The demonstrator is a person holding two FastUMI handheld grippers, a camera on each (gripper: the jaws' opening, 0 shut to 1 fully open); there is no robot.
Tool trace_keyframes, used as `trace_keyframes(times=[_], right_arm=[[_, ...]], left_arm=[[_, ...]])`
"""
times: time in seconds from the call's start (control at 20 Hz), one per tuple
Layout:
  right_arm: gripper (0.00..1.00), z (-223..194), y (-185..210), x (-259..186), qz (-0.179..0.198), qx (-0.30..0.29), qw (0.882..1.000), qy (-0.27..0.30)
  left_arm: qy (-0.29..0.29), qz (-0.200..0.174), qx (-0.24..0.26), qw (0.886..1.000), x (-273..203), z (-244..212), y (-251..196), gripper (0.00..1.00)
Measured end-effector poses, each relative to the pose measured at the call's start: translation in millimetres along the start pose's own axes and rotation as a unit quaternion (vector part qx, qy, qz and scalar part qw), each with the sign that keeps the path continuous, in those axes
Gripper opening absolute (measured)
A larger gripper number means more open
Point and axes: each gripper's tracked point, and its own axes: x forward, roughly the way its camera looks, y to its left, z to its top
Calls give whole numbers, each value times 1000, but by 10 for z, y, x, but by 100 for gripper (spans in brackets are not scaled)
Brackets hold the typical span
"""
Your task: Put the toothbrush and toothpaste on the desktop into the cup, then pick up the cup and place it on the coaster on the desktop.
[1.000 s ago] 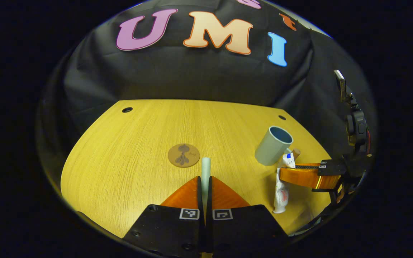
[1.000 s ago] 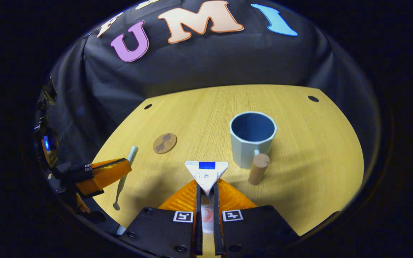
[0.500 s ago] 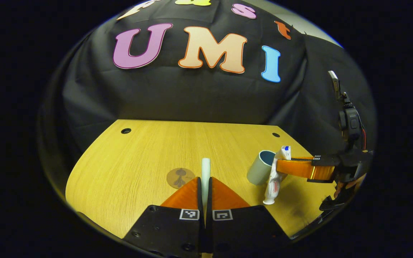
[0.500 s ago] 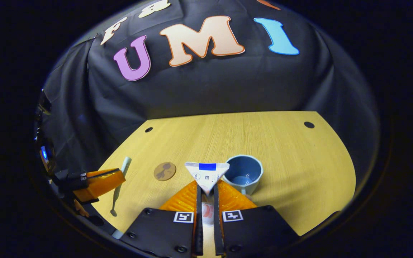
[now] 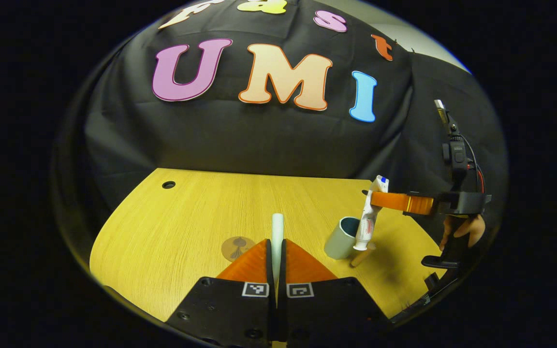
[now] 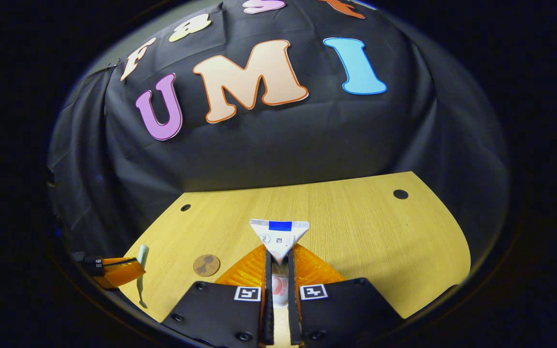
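My left gripper (image 5: 276,244) is shut on the pale toothbrush (image 5: 277,231), whose end sticks up between the orange fingers. The round brown coaster (image 5: 234,248) lies just left of those fingers. In the left gripper view the right gripper (image 5: 380,199) holds the white toothpaste tube (image 5: 368,222) nearly upright, cap end down, over the right side of the pale blue cup (image 5: 340,238). In the right gripper view my right gripper (image 6: 279,256) is shut on the toothpaste tube (image 6: 279,235), its flat crimped end pointing forward. The left gripper (image 6: 133,270), the toothbrush (image 6: 141,270) and the coaster (image 6: 206,265) sit at lower left.
The yellow wooden desktop (image 5: 201,212) has small dark holes near its far corners. The cup's wooden handle (image 5: 361,254) sticks out toward the right front. A person's hand (image 5: 462,229) holds the right gripper's grip at the desk's right edge.
Both grippers have risen. The right gripper lifted the toothpaste off the desk, swung it upright and carried it over the cup, which dropped out of the right gripper view.
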Motion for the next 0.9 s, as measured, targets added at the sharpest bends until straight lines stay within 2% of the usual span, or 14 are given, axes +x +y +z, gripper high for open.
trace_keyframes(times=[0.35, 0.5, 0.75, 0.9], right_arm=[[15, 254, 30, 107, 17, 24, 999, -22], [15, 328, -136, 221, -5, 22, 999, -37], [15, 140, -340, 432, -32, -5, 999, -24], [15, -106, -368, 488, -35, -2, 999, 2]], left_arm=[[-11, 7, 2, 1000, -124, 104, -55, 0], [-16, 14, 2, 1000, -140, 146, -55, 0], [-20, 20, 4, 1000, -140, 192, -71, 0], [-24, 18, 7, 1000, -107, 234, -93, 0]])
